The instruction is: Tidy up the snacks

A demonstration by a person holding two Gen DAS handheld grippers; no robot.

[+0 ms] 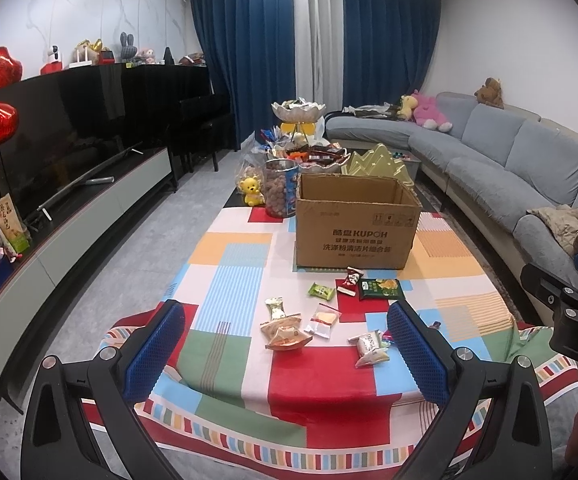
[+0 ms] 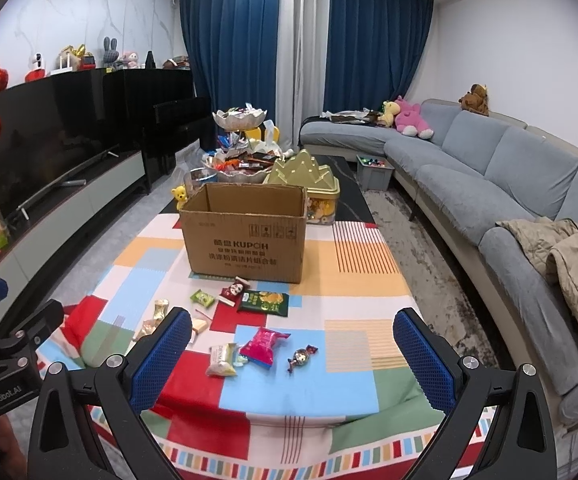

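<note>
Snacks [image 2: 265, 345] scattered loose on patchwork-covered table [image 2: 353, 280], near cardboard box [image 2: 245, 236] standing open behind them. None visibly packed yet; interior hidden. Left tongs [image 1: 287, 350] and right tongs [image 2: 293, 364] spread wide, empty, hovering short of packets. Sorting apparently all ahead.

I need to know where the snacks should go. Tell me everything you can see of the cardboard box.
The cardboard box is plain brown corrugated card with dark printed lettering and small handling symbols on its front face. It stands upright on the patchwork tablecloth, top open, so its bare inner walls show; its contents cannot be seen. Loose snack packets lie just in front of it, and a gold tin stands close behind. Neither gripper touches it.
</note>
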